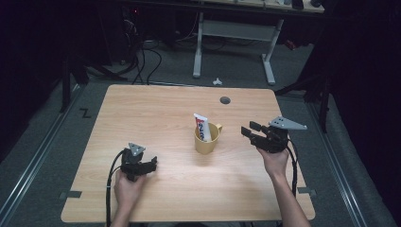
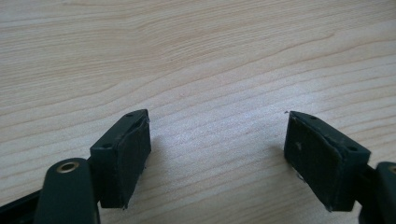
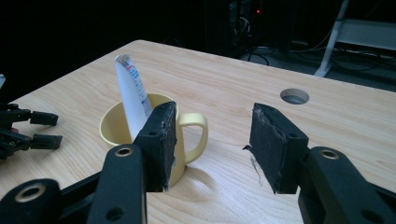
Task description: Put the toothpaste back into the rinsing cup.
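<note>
A yellow mug (image 1: 206,139) stands upright near the middle of the wooden table (image 1: 156,109), its handle turned to the right. A white toothpaste tube (image 1: 202,126) leans inside it and sticks out above the rim. My right gripper (image 1: 248,130) hovers open a little to the right of the mug, pointing at it. In the right gripper view the jaws (image 3: 212,135) hold nothing, and the mug (image 3: 114,126) with its tube (image 3: 130,93) sits just beyond them. My left gripper (image 1: 152,164) rests low at the front left, open (image 2: 217,144) over bare wood.
A round cable hole (image 1: 225,100) lies in the tabletop behind the mug. Beyond the far edge stand white desk legs (image 1: 268,61) and loose cables (image 1: 142,61) on a dark floor. The left gripper's tips (image 3: 44,128) show left of the mug in the right gripper view.
</note>
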`<state>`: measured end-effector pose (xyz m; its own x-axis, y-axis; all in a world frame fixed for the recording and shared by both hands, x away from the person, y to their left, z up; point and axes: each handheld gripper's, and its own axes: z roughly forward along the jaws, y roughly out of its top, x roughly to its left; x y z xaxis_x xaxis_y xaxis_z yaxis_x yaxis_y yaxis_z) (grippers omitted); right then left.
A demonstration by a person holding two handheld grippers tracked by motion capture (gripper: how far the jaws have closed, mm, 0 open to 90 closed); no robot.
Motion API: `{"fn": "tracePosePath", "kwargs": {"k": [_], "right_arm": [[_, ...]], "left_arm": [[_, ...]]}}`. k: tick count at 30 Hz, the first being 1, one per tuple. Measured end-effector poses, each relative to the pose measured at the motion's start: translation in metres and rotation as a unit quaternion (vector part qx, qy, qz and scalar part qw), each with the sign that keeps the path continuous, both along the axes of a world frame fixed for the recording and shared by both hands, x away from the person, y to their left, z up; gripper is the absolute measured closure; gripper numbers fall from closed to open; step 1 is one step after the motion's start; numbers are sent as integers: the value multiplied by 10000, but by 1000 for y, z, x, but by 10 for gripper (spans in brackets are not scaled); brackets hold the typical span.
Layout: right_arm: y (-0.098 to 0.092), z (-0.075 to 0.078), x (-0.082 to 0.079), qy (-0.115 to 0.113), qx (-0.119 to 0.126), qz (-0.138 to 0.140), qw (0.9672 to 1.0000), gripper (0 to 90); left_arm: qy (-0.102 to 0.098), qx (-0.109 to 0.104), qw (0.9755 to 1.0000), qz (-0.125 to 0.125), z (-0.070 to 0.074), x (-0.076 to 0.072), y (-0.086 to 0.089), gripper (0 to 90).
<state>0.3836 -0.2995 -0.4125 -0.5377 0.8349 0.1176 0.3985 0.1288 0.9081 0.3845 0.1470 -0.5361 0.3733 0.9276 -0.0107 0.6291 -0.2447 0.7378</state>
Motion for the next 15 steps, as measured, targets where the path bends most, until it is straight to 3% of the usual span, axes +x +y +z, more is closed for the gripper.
{"fn": "tracePosePath", "kwargs": {"k": [10,15], "right_arm": [[-20,-2,-5,-16,189,-205,9996,503],[-30,-4,-8,-4,137,-336,9993,502]], "left_arm": [[0,2,10000,1,0,0,0,231],[0,3,10000,2,0,0,0,231]]}}
